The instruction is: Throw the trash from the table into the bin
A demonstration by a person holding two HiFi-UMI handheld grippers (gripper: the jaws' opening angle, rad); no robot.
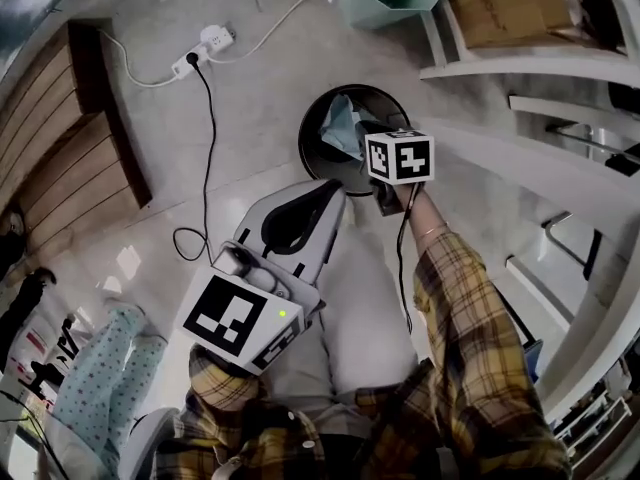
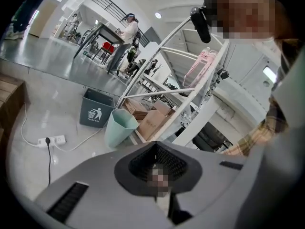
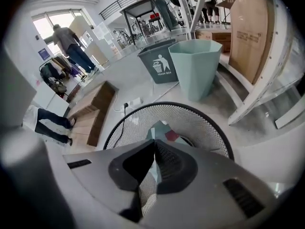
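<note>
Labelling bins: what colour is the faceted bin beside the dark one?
The faceted bin is pale mint green; right gripper view shows it best.

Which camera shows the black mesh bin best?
The right gripper view: the mesh bin fills it, trash inside. The head view has it partly behind the right gripper; the left gripper view misses it.

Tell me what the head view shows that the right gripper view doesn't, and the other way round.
Only the head view: the left hand-held gripper and the plaid sleeves of the person holding both tools.
Only the right gripper view: the right hand-held gripper seen with its jaws closed together, a dark bin with a trash logo, and a person standing by the window.
Both: the black mesh bin with pale blue trash inside, the mint bin, the power strip and the wooden platform.
</note>
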